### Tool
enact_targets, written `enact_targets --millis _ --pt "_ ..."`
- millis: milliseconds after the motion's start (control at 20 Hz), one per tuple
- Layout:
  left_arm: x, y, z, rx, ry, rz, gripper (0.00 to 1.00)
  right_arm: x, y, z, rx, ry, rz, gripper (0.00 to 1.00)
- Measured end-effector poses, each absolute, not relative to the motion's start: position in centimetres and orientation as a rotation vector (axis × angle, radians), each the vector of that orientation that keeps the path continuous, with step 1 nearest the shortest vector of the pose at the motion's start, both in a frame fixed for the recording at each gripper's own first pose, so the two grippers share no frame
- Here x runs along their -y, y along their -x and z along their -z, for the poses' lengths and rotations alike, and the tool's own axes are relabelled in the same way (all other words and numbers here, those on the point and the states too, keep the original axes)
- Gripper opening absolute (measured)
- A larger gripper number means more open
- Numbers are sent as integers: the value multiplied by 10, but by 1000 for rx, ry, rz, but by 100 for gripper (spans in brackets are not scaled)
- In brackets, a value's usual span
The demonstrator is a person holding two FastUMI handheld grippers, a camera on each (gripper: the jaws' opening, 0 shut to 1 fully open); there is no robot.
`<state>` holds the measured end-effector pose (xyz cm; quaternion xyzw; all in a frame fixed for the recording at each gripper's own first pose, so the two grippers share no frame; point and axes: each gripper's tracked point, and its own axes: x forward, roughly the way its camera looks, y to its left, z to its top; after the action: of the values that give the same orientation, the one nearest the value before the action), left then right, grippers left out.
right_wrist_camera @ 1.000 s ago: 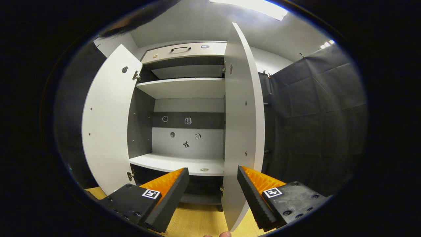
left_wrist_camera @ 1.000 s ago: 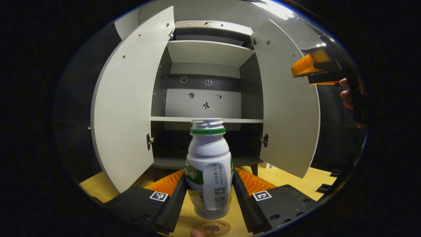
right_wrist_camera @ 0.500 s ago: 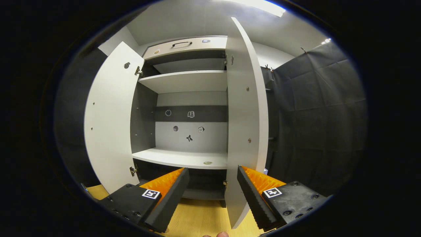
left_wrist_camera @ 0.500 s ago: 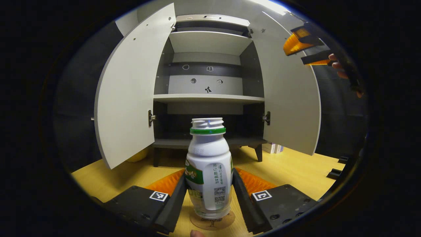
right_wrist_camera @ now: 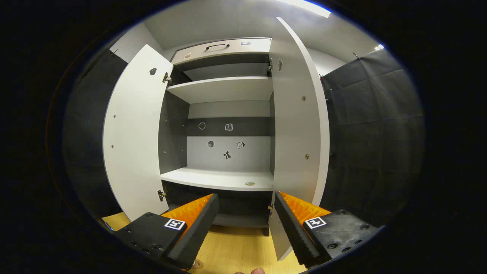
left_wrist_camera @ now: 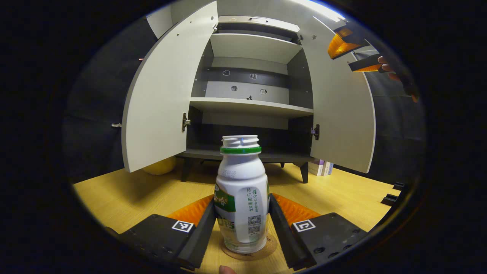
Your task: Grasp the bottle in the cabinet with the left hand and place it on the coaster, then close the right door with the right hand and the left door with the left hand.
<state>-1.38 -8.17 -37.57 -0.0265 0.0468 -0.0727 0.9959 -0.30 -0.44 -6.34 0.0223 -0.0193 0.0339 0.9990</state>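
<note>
In the left gripper view a white bottle (left_wrist_camera: 242, 190) with a green band stands upright on a round brown coaster (left_wrist_camera: 249, 251) on the wooden table. My left gripper (left_wrist_camera: 242, 224) is shut on its lower body, both black pads pressing its sides. Behind it stands the grey cabinet (left_wrist_camera: 251, 106), its left door (left_wrist_camera: 163, 91) and right door (left_wrist_camera: 342, 110) both swung open. My right gripper (left_wrist_camera: 352, 53) shows high at the upper right, held by a hand. In the right gripper view my right gripper (right_wrist_camera: 243, 224) is open and empty, facing the right door (right_wrist_camera: 296, 133), which stands edge-on.
The wooden table (left_wrist_camera: 129, 194) spreads to both sides of the bottle. A yellow object (left_wrist_camera: 159, 167) lies under the left door, and small boxes (left_wrist_camera: 319, 167) sit by the cabinet's right leg. Black cloth wall (right_wrist_camera: 373, 125) runs to the right of the cabinet.
The left gripper has lowered the bottle onto the coaster and drawn back from the cabinet. The right gripper has shifted slightly, the right door now sitting a little more to its right.
</note>
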Motion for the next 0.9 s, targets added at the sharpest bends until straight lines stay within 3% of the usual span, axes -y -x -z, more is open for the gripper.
enact_targets --millis 150,200,250,300,650,900 --pt "91 15 384 -133 68 175 84 -2 6 62 33 -55 -67 98" --pt "89 15 385 -136 68 171 87 -4 8 62 32 -65 -72 98" --pt "88 17 382 -133 69 170 97 -5 10 60 32 -73 -77 98" --pt "89 17 382 -133 69 170 98 -5 11 60 32 -75 -79 98" --pt "91 41 384 -167 34 198 97 9 16 54 21 -94 -60 97" --pt "73 69 349 -169 30 173 97 30 22 41 13 -87 -33 98"
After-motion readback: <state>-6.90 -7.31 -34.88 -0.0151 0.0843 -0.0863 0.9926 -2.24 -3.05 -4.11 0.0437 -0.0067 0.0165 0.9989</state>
